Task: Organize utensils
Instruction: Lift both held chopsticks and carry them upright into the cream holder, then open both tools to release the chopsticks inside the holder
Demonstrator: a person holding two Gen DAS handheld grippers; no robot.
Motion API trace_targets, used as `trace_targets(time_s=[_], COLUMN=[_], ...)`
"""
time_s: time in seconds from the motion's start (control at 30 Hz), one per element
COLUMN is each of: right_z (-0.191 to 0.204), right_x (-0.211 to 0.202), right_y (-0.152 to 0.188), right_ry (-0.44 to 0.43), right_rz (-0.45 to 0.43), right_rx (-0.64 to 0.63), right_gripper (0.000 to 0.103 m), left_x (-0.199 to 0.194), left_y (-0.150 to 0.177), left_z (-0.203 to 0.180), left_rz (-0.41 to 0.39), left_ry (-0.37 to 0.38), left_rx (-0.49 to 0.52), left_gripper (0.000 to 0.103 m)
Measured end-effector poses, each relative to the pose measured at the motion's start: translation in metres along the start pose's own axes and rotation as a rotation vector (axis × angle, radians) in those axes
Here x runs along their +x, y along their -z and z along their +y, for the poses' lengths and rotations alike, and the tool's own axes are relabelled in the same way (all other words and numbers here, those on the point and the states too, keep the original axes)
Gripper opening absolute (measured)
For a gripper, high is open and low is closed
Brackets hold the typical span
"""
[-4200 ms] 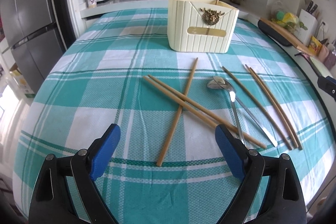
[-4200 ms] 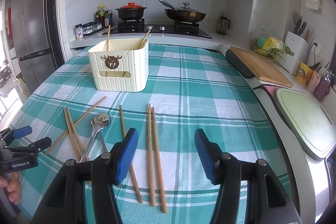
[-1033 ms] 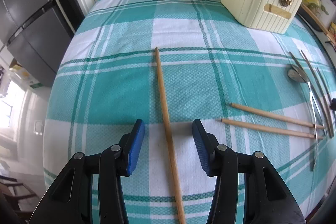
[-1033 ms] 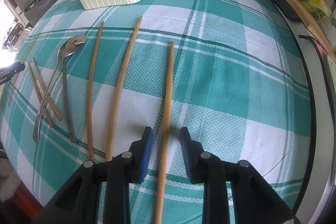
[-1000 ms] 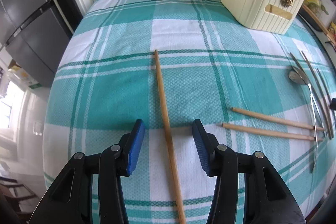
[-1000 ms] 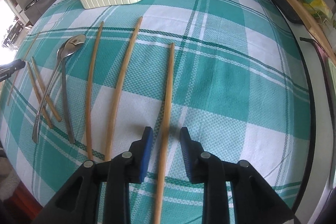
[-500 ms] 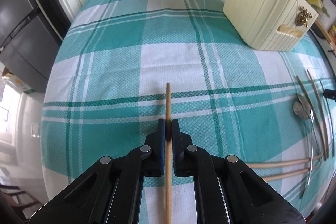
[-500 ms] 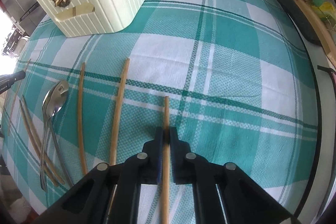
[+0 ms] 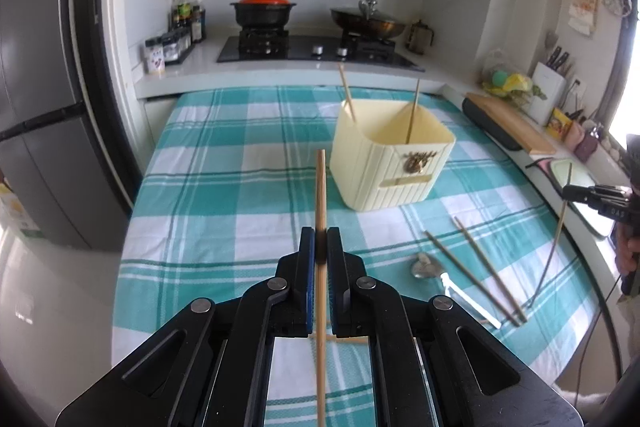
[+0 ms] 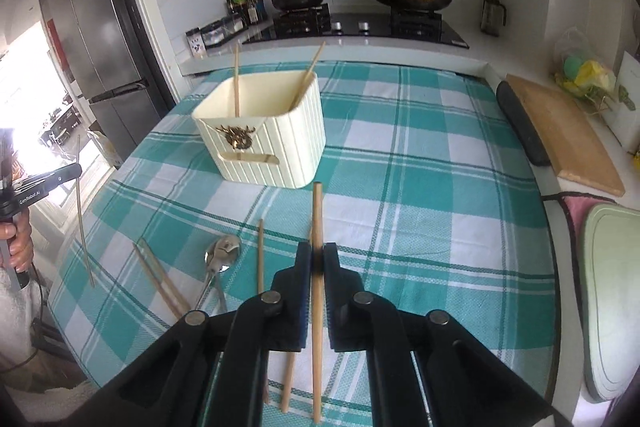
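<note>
Both grippers, left (image 9: 320, 250) and right (image 10: 317, 263), are clamped on one chopstick (image 9: 320, 187) each. Aim each tip over the cream holder (image 9: 390, 159) at one o'clock on the left view, eleven o'clock on the right view, then release once upright inside.

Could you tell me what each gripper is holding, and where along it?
Each holds one chopstick near its middle: the left gripper and the right gripper.

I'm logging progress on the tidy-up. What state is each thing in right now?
Left hand-held gripper: shut on a chopstick, lifted off the cloth.
Right hand-held gripper: shut on a chopstick, lifted.
Cream holder: upright, two chopsticks inside.
Spoon: lying on the tablecloth.
Loose chopsticks: lying on the tablecloth.
</note>
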State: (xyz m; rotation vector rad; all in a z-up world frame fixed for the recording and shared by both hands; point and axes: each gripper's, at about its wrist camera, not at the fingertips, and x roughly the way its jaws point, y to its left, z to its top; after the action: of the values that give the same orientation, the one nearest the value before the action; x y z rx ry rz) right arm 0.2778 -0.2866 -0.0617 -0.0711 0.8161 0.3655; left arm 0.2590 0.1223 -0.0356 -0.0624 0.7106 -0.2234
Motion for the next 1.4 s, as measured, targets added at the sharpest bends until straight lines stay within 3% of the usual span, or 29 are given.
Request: trace_targets(time_s=[0.37,0.6,1.03,1.2,1.4], right_z=[0.009,0.016,0.017,0.020,0.034], right_x=[-0.034,-0.038,-0.036,-0.029,-0.029], right_y=[-0.042,-0.071,-0.085,-0.119,-0.175], right_ry=[0.012,0.016,0.006,-0.004,-0.023], right_rz=[-0.222,-0.254,-0.261,-0.287,-0.404], right_rx=[0.027,-0.007,-0.012,-0.021,-0.052], right_gripper=[0.006,0.006,0.006,0.006,0.006], left_x=[-0.011,-0.003,0.000,0.000,0.017], left_y=[-0.058,-0.078,-0.085,-0.123,-0.176], left_z=[-0.025,-0.039,-0.038,-0.047,-0.067], left_rz=[-0.136,-0.164,-0.182,-0.245,-0.352], left_ry=[0.060,0.098,0.107,0.117,0.091], left_rx=[-0.013,0.002,-0.017,-0.017,-0.003], left_gripper=[0.004,0.004,0.003,0.003,0.003])
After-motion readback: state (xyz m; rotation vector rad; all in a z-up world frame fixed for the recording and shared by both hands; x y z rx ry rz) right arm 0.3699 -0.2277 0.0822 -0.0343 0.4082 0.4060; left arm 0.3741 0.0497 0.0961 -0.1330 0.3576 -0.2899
